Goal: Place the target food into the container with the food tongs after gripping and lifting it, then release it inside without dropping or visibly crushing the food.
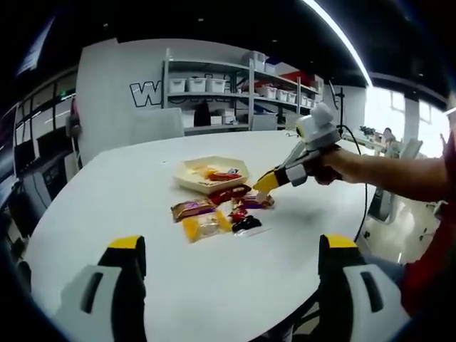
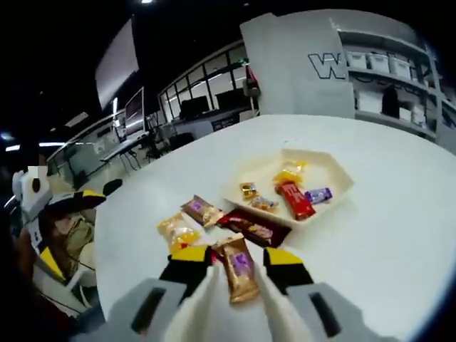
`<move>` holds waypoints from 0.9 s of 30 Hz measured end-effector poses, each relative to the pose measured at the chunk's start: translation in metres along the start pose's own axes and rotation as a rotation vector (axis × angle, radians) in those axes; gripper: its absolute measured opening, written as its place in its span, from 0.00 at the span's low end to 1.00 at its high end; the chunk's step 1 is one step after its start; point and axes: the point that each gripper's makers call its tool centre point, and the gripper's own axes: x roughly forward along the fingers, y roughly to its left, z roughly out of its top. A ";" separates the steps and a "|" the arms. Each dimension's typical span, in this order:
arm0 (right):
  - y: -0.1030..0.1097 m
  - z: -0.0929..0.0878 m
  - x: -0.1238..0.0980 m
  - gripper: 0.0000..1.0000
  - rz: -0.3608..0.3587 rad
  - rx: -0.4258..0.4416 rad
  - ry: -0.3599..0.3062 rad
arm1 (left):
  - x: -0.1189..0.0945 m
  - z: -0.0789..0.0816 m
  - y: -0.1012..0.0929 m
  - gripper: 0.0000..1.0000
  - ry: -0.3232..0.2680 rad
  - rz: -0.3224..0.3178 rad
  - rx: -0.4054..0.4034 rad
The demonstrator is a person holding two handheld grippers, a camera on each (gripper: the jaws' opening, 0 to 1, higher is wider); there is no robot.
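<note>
Bright overhead strip lighting, fisheye-warped edges

A large white rounded table [image 1: 142,185] is seen, curving away toward the room behind. Beyond it, a metal shelving unit [image 1: 214,96] is set against the far side, loaded with white storage bins [image 1: 196,84] in rows. A white wall panel [image 1: 117,96] marked with a large outlined letter is placed beside the shelves. Bright windows [image 1: 417,121] are seen at one edge of the room. In the right gripper view, desks with dark monitors [image 2: 192,107] are lined up along a glazed partition [image 2: 206,89], and a long ceiling light strip [image 1: 335,35] is lit overhead.
</note>
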 end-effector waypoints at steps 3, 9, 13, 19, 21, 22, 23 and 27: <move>0.005 0.004 0.005 0.24 0.018 -0.004 -0.007 | 0.000 0.002 -0.001 0.99 -0.003 -0.001 0.003; 0.007 0.004 0.019 0.24 0.025 -0.068 0.002 | -0.002 0.001 0.002 0.99 -0.004 0.008 -0.002; 0.006 -0.004 0.023 0.25 0.016 -0.106 0.022 | -0.003 0.000 0.002 0.99 -0.003 0.010 -0.006; 0.003 -0.010 0.022 0.25 0.006 -0.146 0.039 | -0.002 0.000 0.003 0.99 -0.002 0.010 -0.007; 0.003 -0.010 0.022 0.24 0.006 -0.147 0.034 | -0.002 0.000 0.002 0.99 0.000 0.007 -0.004; 0.002 -0.009 0.022 0.22 0.001 -0.143 0.033 | -0.002 0.000 0.002 0.99 0.000 0.006 -0.003; 0.001 -0.009 0.022 0.21 -0.008 -0.144 0.028 | -0.002 -0.001 0.002 0.99 0.001 0.006 -0.002; 0.002 -0.009 0.022 0.16 -0.004 -0.134 0.028 | -0.001 -0.002 0.002 0.99 0.005 0.006 -0.003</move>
